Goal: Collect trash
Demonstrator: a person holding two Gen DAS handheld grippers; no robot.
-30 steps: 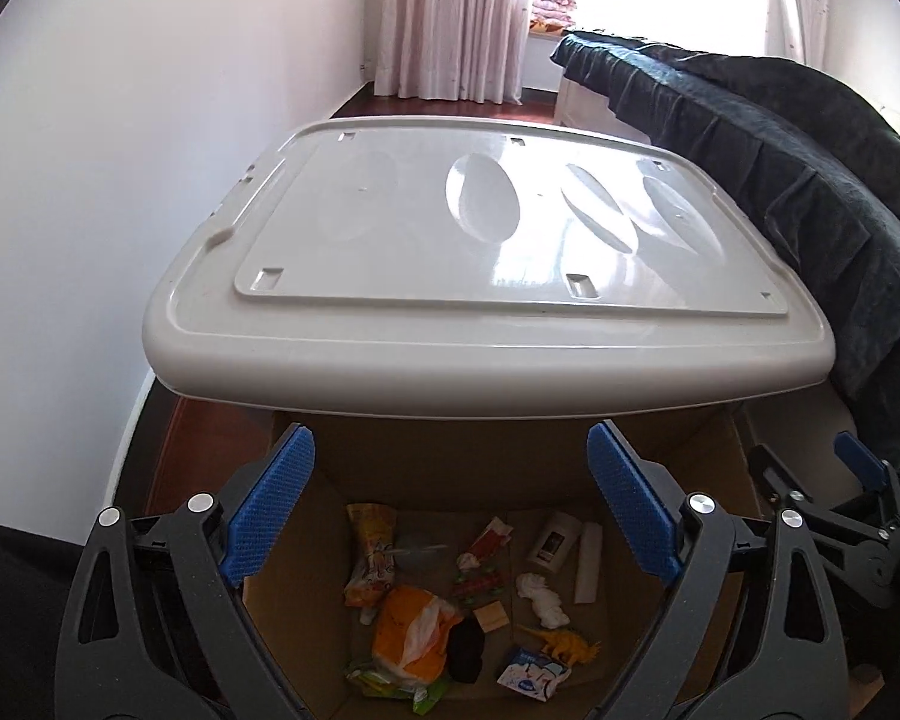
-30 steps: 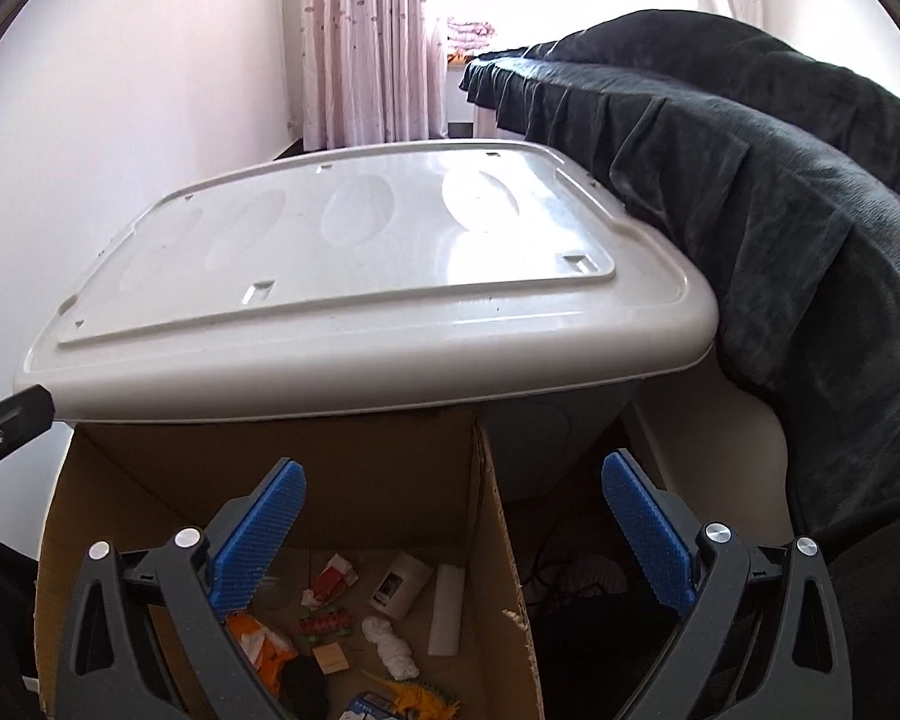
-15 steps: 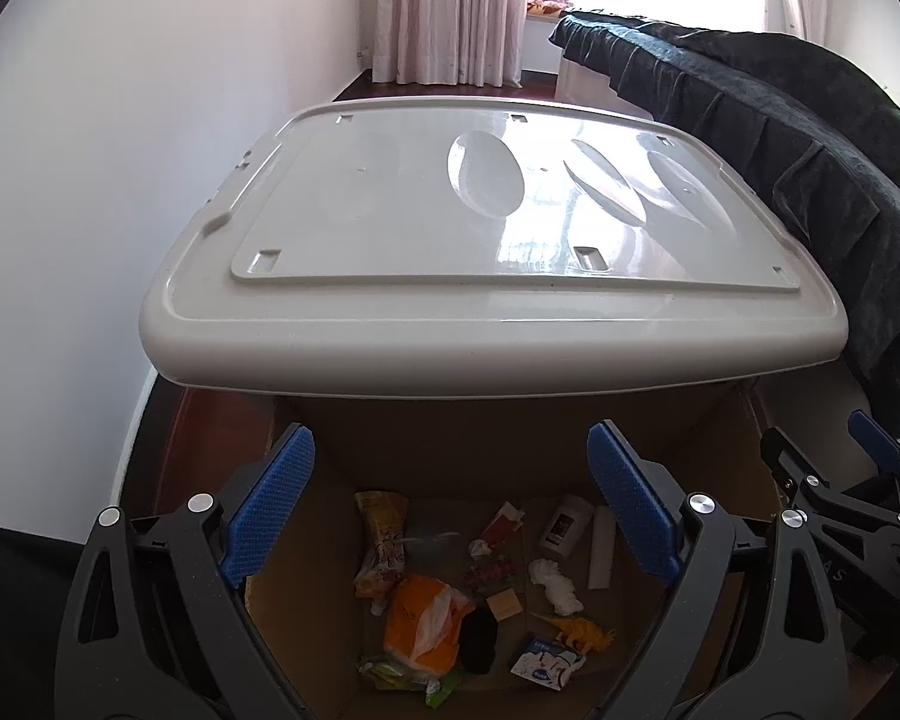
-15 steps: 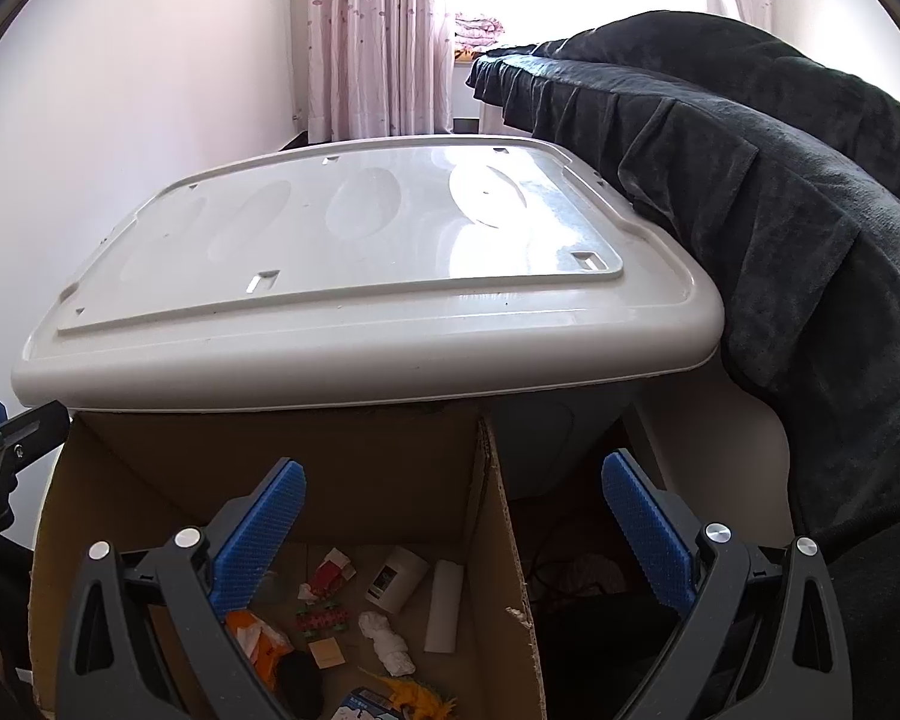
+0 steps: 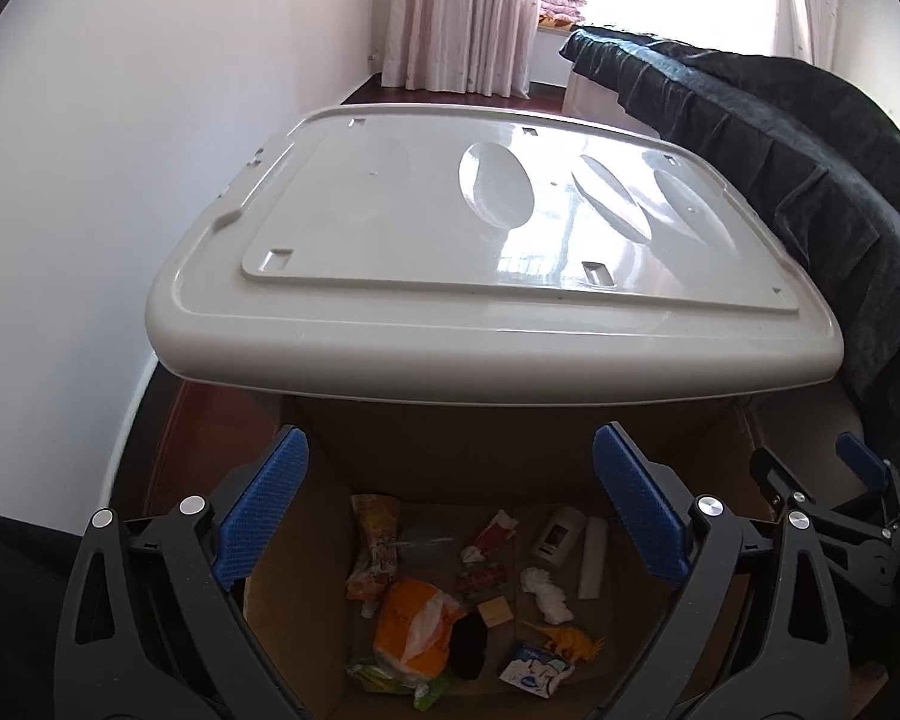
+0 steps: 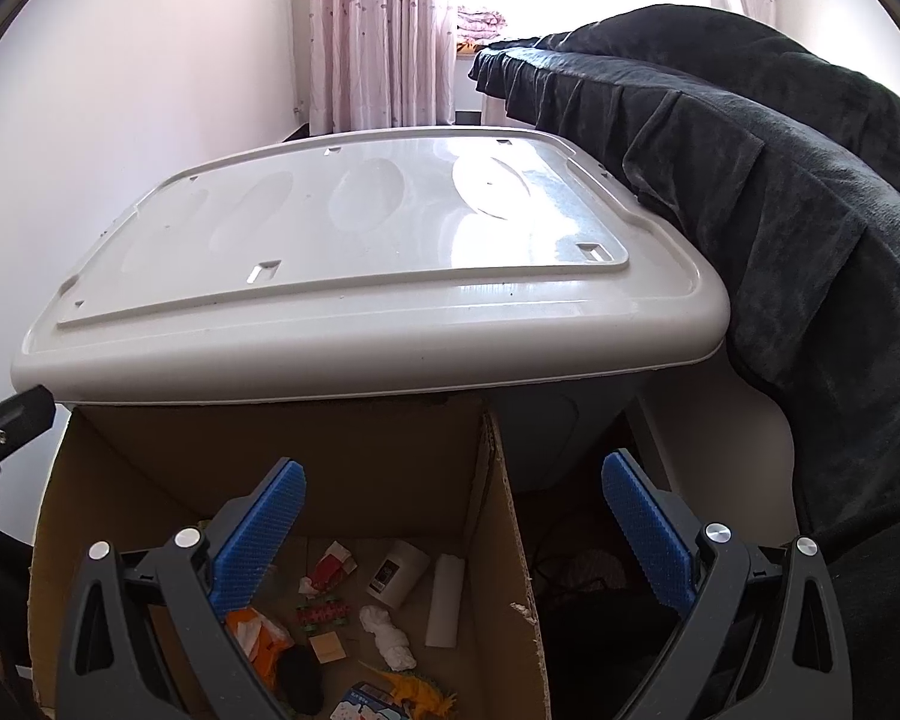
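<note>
An open cardboard box [image 5: 390, 450] stands on the floor below me and shows in the right wrist view [image 6: 510, 540] too. Several pieces of trash lie in it: an orange wrapper [image 5: 417, 621], a white tissue wad [image 5: 547, 587], a white tube [image 5: 592, 549], a small white cup [image 5: 558, 537], a blue-white carton [image 5: 534, 672]. My left gripper [image 5: 450, 510] is open and empty above the box. My right gripper [image 6: 450, 534] is open and empty over the box's right wall.
A grey plastic bin lid [image 5: 480, 240] forms a flat top just behind the box, seen also in the right wrist view [image 6: 360, 258]. A dark blanket over a bed [image 6: 780, 180] is on the right. A white wall [image 5: 120, 150] is on the left.
Both grippers have risen and drawn back a little from the box, so more of the lid top shows. Both stay open and empty.
</note>
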